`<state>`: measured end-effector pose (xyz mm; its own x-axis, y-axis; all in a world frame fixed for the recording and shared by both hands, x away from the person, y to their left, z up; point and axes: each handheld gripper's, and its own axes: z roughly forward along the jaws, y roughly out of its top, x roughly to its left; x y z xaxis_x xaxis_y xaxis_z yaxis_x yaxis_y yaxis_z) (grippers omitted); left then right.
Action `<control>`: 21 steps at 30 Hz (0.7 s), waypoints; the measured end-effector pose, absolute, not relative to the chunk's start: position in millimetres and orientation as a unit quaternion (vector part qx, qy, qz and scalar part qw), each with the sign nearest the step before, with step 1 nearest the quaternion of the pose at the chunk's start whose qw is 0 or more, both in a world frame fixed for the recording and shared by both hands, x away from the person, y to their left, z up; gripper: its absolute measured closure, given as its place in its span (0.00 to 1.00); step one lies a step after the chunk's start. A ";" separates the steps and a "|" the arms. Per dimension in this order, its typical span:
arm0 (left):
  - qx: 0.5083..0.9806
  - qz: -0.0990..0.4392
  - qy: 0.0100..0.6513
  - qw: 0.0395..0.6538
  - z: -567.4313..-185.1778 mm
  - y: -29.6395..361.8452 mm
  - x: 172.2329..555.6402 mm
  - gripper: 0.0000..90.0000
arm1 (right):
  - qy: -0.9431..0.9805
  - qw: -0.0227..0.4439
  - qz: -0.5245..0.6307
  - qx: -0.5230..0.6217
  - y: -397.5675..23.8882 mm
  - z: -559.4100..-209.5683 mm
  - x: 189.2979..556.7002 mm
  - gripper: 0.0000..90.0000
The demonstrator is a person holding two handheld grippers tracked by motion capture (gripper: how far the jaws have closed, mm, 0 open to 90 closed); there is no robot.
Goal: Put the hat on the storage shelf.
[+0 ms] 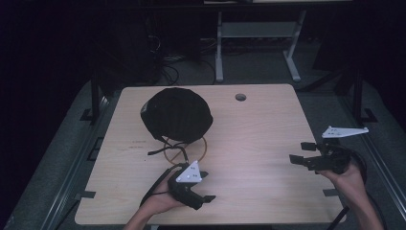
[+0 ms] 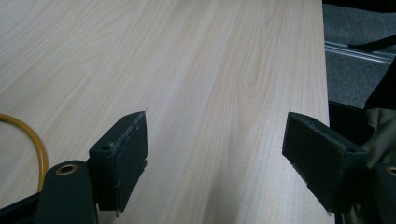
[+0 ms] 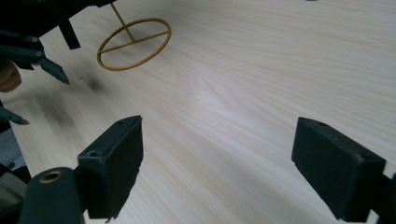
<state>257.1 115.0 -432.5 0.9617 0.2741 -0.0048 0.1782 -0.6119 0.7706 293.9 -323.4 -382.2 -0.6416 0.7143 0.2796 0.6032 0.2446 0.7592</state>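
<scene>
A black dome-shaped cap (image 1: 177, 115) rests on a yellow wire stand whose ring base (image 1: 186, 149) lies on the wooden table (image 1: 258, 129). A dark strap hangs from the cap over the ring. My left gripper (image 1: 207, 186) hovers just in front of the ring, open and empty, jaws pointing right. In the left gripper view its jaws (image 2: 215, 144) stand wide apart over bare wood, with the ring's edge (image 2: 41, 149) at the left. My right gripper (image 1: 299, 152) is at the table's right edge, open, pointing left. The right gripper view shows the gripper (image 3: 217, 149) empty and the ring base (image 3: 135, 44) farther off.
A round cable hole (image 1: 241, 97) sits near the table's far edge. Metal rails run along both sides of the table. A white desk frame (image 1: 220, 48) and cables stand on the floor behind. The left gripper (image 3: 28, 46) appears at the upper left of the right gripper view.
</scene>
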 end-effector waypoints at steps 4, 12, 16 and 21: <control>0.896 0.059 0.126 0.422 -432.8 115.2 257.2 0.25 | 0.788 0.060 0.446 0.421 -324.0 -389.8 287.6 0.18; 0.896 0.056 0.125 0.423 -434.1 113.9 256.1 0.25 | 0.786 0.053 0.442 0.429 -327.3 -409.8 274.7 0.18; 0.894 0.054 0.127 0.426 -434.1 114.4 257.9 0.25 | 0.784 0.053 0.442 0.433 -328.2 -418.1 264.7 0.18; 0.885 0.043 0.138 0.442 -431.7 115.4 258.7 0.25 | 0.776 0.063 0.447 0.441 -323.5 -427.7 246.4 0.18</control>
